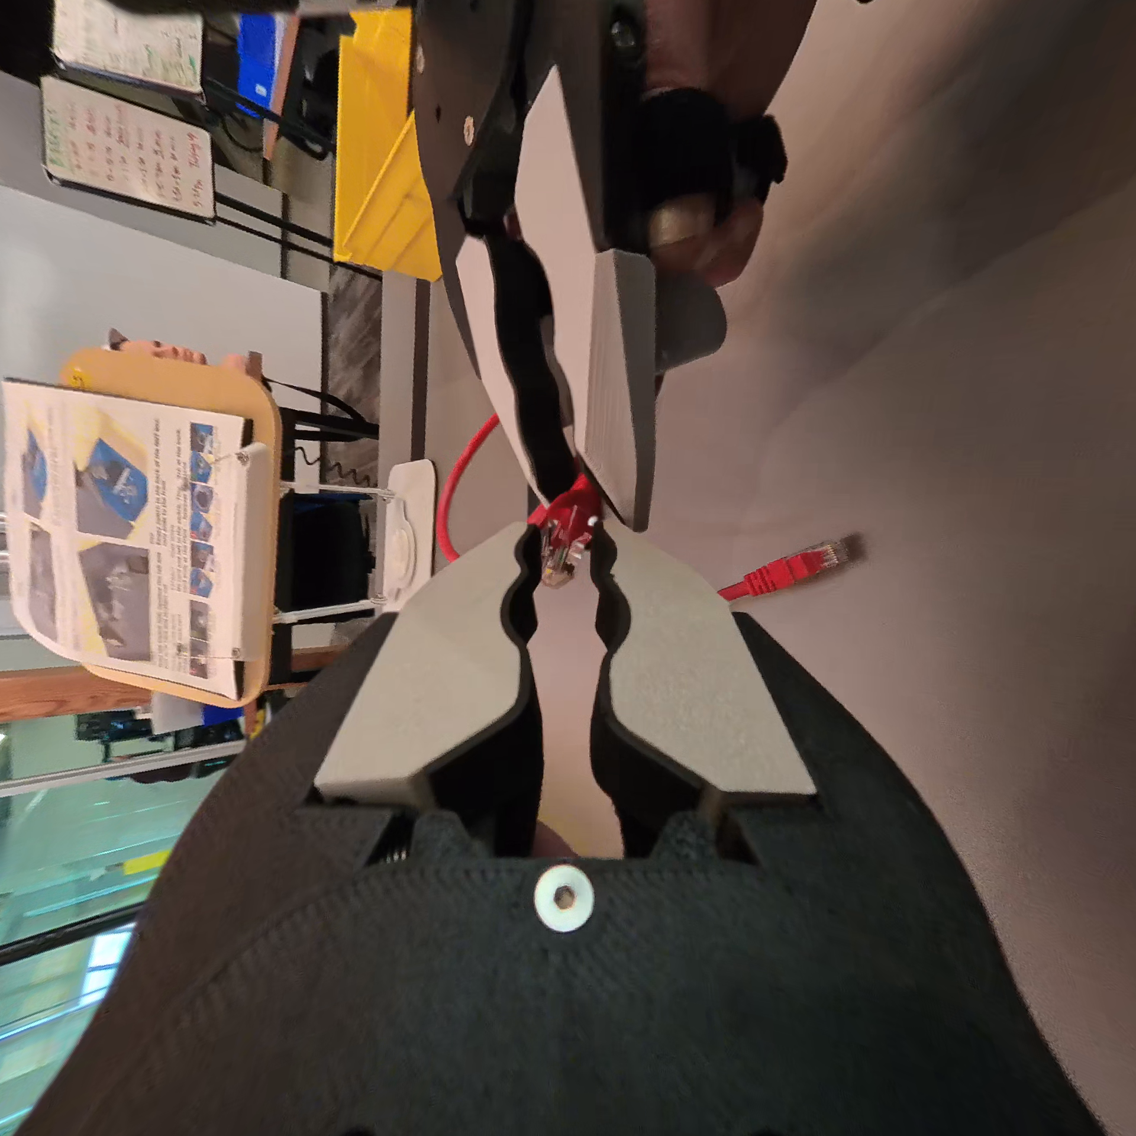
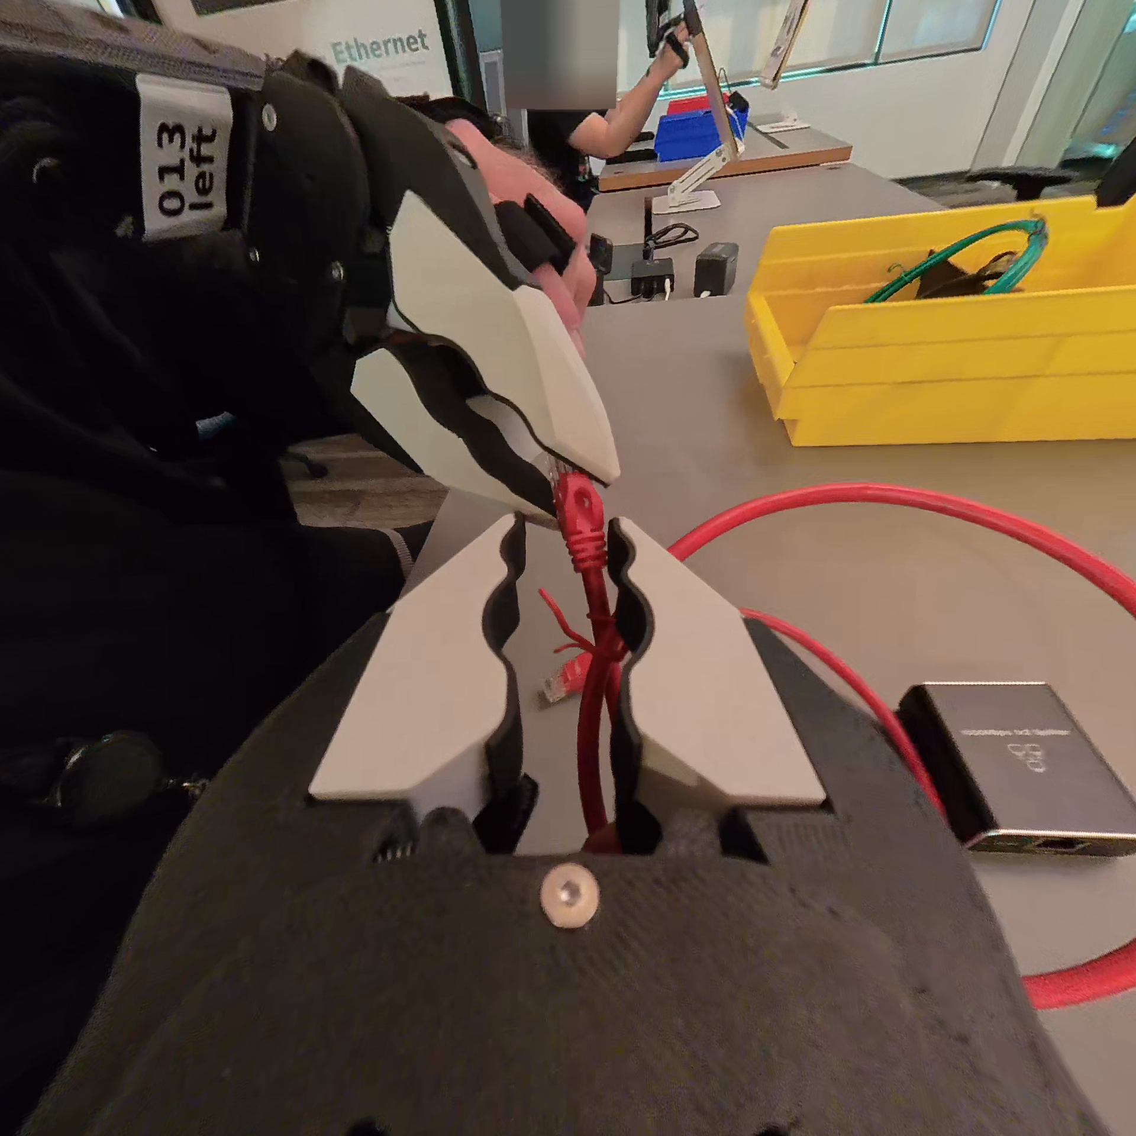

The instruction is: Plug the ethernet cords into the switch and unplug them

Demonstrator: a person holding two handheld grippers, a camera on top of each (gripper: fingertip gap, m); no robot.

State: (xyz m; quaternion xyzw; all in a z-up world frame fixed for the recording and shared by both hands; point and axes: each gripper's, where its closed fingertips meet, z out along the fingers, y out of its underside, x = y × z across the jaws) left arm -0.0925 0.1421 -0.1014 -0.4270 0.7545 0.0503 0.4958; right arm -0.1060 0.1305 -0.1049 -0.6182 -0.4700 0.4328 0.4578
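Right wrist view has the right gripper point(image 2: 568, 528) with its fingers parted around a red ethernet cord point(image 2: 593, 707); the cord runs up the gap, leaning on the right-hand finger, not pinched as far as I can see. Its plug point(image 2: 578, 510) pokes out past the tips and goes straight into the tips of the left gripper point(image 2: 568, 492), which comes in from the upper left and looks clamped on the plug's clear end. The rest of the cord loops wide over the grey table point(image 2: 707, 393) and passes right beside the little black switch point(image 2: 1020, 762) sitting at the right, ports facing the camera. A second red plug point(image 2: 565, 676) lies loose on the table, seen between the fingers. Yellow bin point(image 2: 922, 369) farther back with a green cable point(image 2: 959, 258) in it. Left wrist view is rolled sideways: both grippers meet tip to tip on that same plug point(image 1: 565, 541), and the loose plug point(image 1: 793, 568) sits off to the right on the table.
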